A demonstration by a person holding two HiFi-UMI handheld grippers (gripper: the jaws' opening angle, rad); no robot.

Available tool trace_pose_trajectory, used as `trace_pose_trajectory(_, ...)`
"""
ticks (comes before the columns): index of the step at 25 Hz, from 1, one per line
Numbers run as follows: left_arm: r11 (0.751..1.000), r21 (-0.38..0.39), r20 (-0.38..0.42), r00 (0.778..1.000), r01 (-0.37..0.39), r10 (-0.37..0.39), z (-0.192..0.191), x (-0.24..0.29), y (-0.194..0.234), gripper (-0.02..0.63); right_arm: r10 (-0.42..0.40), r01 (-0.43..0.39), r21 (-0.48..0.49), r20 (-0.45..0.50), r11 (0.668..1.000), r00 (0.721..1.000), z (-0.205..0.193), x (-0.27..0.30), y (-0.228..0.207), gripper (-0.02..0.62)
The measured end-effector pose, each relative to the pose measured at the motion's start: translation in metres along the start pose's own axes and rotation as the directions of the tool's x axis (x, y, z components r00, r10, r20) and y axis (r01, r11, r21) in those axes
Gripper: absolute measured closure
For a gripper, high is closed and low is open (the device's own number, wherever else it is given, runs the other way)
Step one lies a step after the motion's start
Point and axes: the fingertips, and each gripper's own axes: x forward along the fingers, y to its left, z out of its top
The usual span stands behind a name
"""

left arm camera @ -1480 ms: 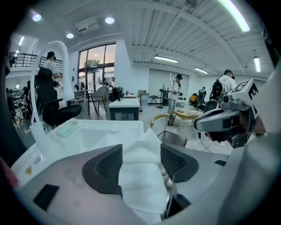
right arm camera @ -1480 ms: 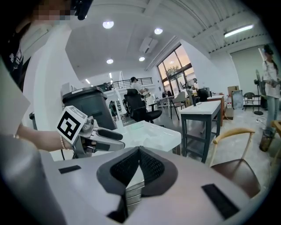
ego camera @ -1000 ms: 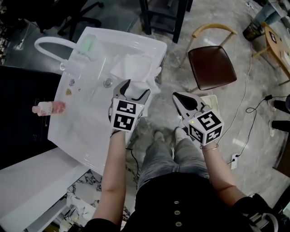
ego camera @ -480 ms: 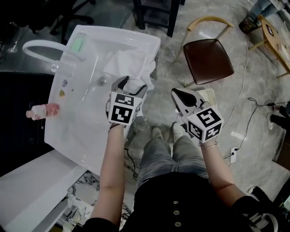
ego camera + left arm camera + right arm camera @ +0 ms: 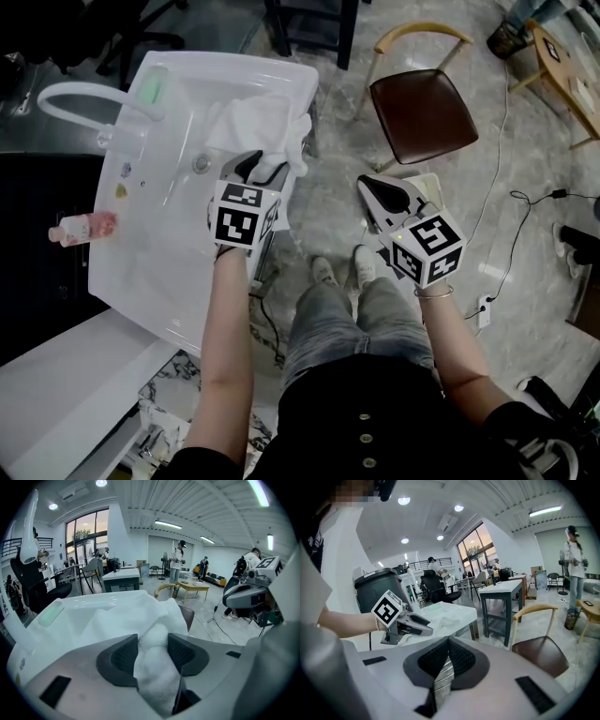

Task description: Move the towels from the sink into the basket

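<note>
A crumpled white towel [image 5: 251,122] lies at the far right corner of the white sink [image 5: 150,253], spilling over its rim. My left gripper [image 5: 263,169] reaches into the towel's near edge. In the left gripper view a thick fold of the towel [image 5: 151,670] fills the gap of the left gripper [image 5: 152,651]. Its jaws have just been closing, and both pads press the fold. My right gripper [image 5: 377,193] hangs over the floor to the right of the sink; in its own view the right gripper [image 5: 447,656] is shut with nothing between the pads.
A curved white faucet [image 5: 75,94] and a green soap bar [image 5: 150,89] sit at the sink's far end, and a pink bottle [image 5: 80,228] at its left. A brown chair [image 5: 417,112] and dark table legs [image 5: 309,28] stand beyond. Cables [image 5: 506,122] cross the floor.
The left gripper's jaws, open around the towel's edge before, now pinch a fold of it. The right gripper has drifted slightly.
</note>
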Motion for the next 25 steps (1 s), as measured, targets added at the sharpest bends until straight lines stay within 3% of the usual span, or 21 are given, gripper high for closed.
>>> trace_pose_trajectory(7, 0.999, -0.021, 0.030, 0.999, -0.024, 0.024, 0.002, -0.016, 0.000, 0.515, -0.013, 0.012, 0.013, 0.029, 1.000, 1.000, -0.005, -0.017, 0.008, 0.594)
trace_pose_trajectory(16, 0.995, -0.092, 0.128, 0.990, -0.043, 0.054, 0.006, -0.054, -0.003, 0.525, -0.042, 0.040, 0.025, 0.062, 0.999, 0.997, -0.009, -0.039, 0.020, 0.594)
trace_pose_trajectory(25, 0.997, -0.076, 0.228, 0.973, -0.012, 0.029, 0.023, -0.085, -0.017, 0.548, -0.082, 0.079, 0.024, 0.118, 0.997, 0.990, 0.003, -0.057, 0.026, 0.594)
